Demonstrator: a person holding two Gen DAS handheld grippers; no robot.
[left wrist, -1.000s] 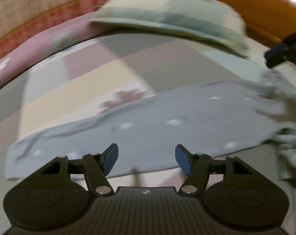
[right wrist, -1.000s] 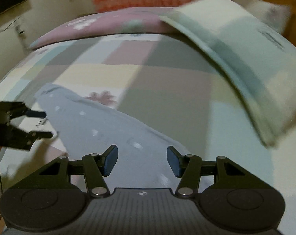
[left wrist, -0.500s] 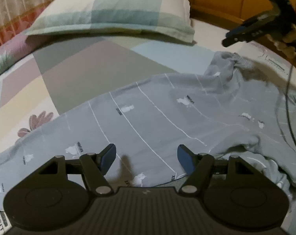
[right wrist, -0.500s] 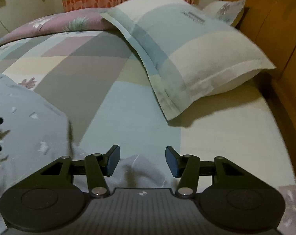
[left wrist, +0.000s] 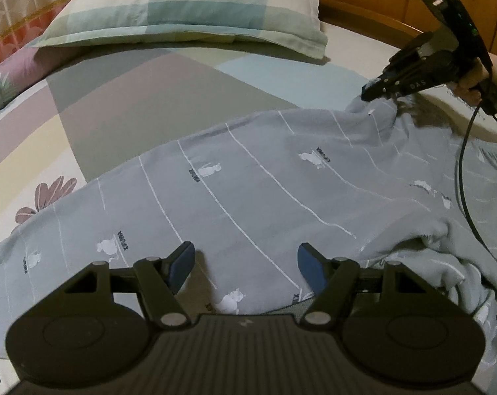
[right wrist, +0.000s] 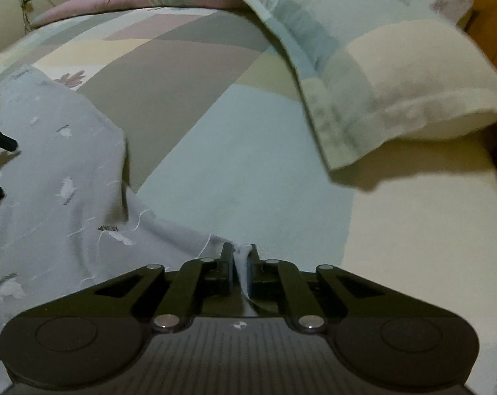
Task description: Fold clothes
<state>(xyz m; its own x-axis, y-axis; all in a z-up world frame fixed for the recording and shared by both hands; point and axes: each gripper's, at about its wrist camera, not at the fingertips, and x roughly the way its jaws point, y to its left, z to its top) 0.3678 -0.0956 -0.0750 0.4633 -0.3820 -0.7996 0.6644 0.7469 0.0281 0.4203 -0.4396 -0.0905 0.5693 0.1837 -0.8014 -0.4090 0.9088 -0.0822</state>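
Grey garment (left wrist: 248,181) lay spread on the bed (left wrist: 133,105), half bunched at one side. Right claw (right wrist: 238,263) had just been closing and pinched a far edge to lift it for folding. Left claw (left wrist: 245,263) hung wide over the near hem, holding nothing.
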